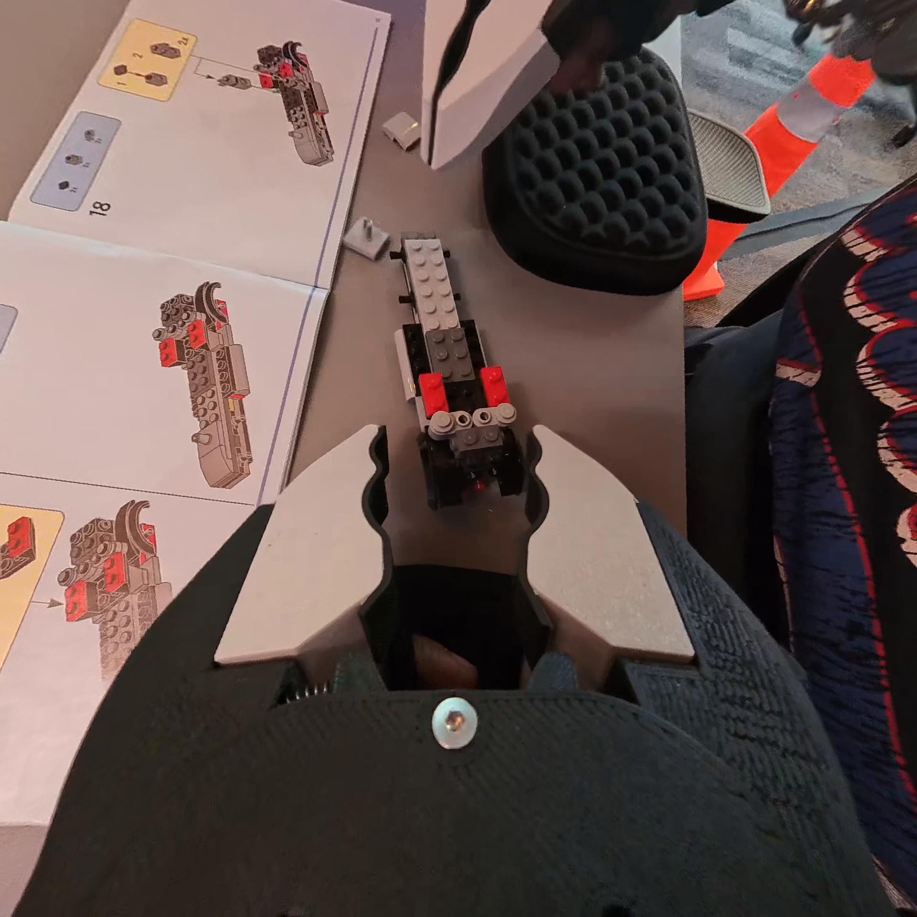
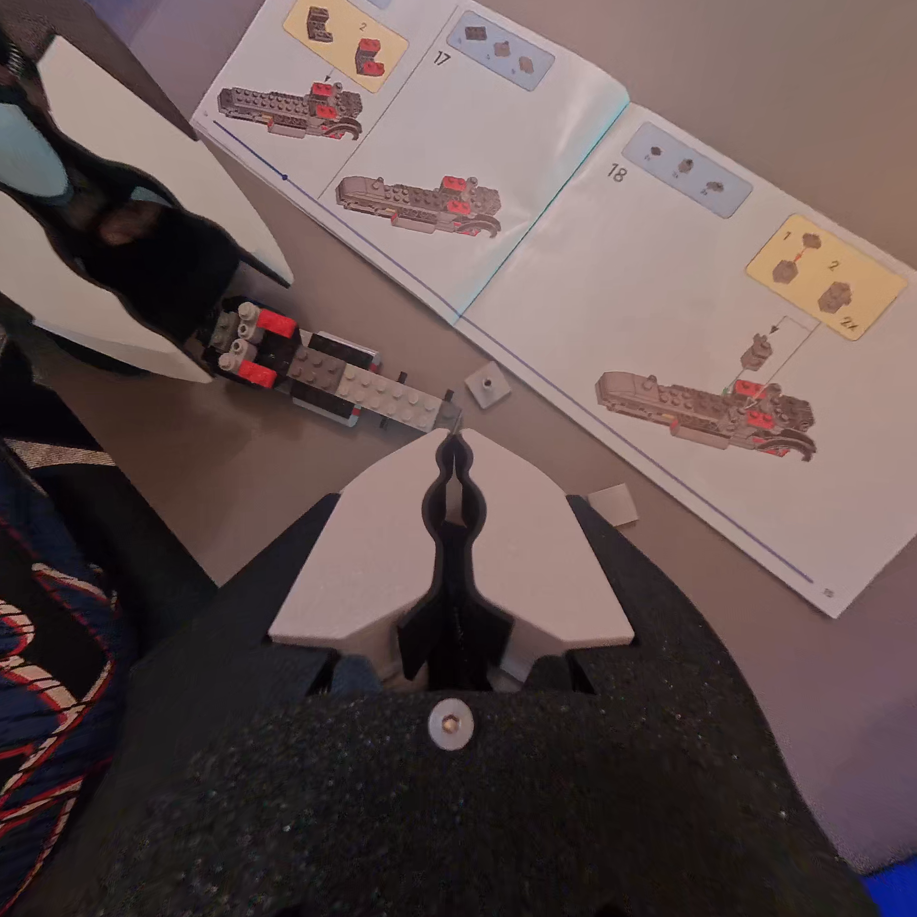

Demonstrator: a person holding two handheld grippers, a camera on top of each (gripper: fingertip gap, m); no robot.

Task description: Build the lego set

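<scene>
The lego model [image 1: 446,357], long and grey with black sides and two red bricks, lies flat on the grey table [image 1: 570,387]. My left gripper [image 1: 455,446] is open, with its fingertips on either side of the model's black near end. There is a gap on each side and the pads do not press on it. My right gripper [image 2: 454,432] is shut with nothing seen between its pads, and its tips are just off the model's light grey far end [image 2: 446,409]. In the left wrist view it hovers above the table [image 1: 432,159]. My left gripper's fingers [image 2: 124,327] flank the red-brick end [image 2: 258,347].
An open instruction booklet [image 1: 173,248] lies left of the model. A grey square plate with a pin [image 1: 367,239] and a small grey piece [image 1: 403,130] lie loose near the far end. A black dimpled cushion [image 1: 595,173] sits at the table's right edge. A person's patterned clothing [image 1: 843,496] is at the right.
</scene>
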